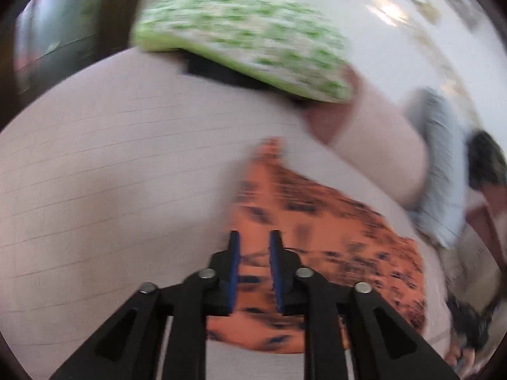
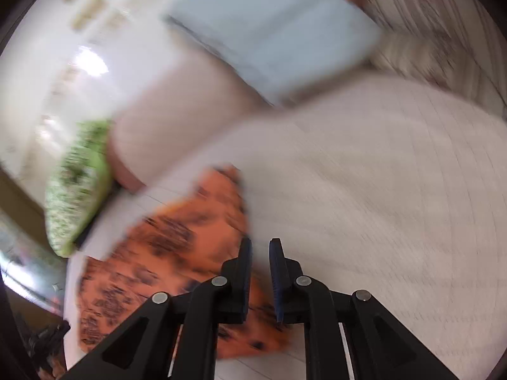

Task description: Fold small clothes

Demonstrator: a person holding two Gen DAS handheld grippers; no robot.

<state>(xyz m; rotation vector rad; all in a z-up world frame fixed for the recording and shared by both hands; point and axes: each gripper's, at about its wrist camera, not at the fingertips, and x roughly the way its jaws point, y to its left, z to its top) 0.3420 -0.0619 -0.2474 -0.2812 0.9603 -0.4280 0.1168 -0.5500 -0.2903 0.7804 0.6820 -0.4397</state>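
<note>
An orange garment with dark print lies flat on a pale checked bed cover; both views are motion-blurred. My left gripper hovers over the garment's left part, jaws a small gap apart, nothing between them. In the right wrist view the same garment lies to the left and below. My right gripper is above its right edge, jaws a narrow gap apart and empty.
A green-patterned pillow lies at the far side of the bed, also in the right wrist view. A pale pink bolster and a light blue folded item lie beyond the garment. Shiny white floor surrounds the bed.
</note>
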